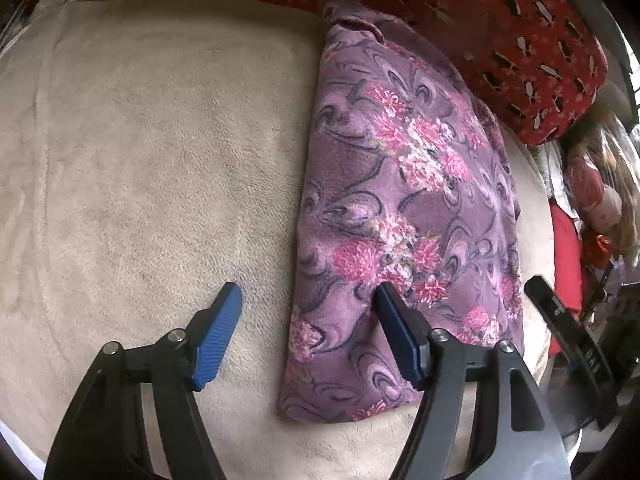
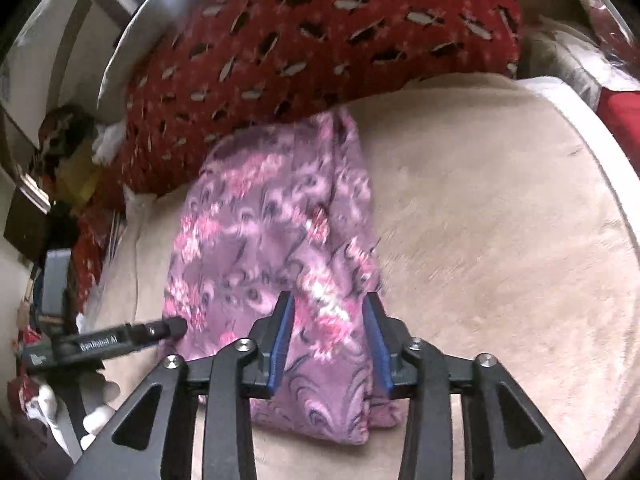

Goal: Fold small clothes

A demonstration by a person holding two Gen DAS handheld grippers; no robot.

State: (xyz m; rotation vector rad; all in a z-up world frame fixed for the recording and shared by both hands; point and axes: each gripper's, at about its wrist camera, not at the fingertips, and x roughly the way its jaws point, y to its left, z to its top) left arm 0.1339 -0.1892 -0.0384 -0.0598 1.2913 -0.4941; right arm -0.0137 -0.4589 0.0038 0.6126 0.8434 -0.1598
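Note:
A purple fleece garment with pink flowers (image 1: 404,208) lies folded in a long strip on the beige blanket (image 1: 152,168). My left gripper (image 1: 310,300) is open above its near left edge, one finger over the blanket, the other over the cloth. In the right wrist view the same garment (image 2: 272,232) lies ahead, and my right gripper (image 2: 330,308) is open just above its near end, holding nothing. The left gripper's finger (image 2: 160,328) shows at the garment's left edge. The right gripper's finger (image 1: 560,320) shows at the right in the left wrist view.
A red patterned pillow (image 1: 500,32) lies along the far edge, touching the garment's far end; it also shows in the right wrist view (image 2: 320,40). Clutter and soft toys (image 1: 600,200) sit beyond the bed's side. Bare beige blanket (image 2: 500,240) stretches beside the garment.

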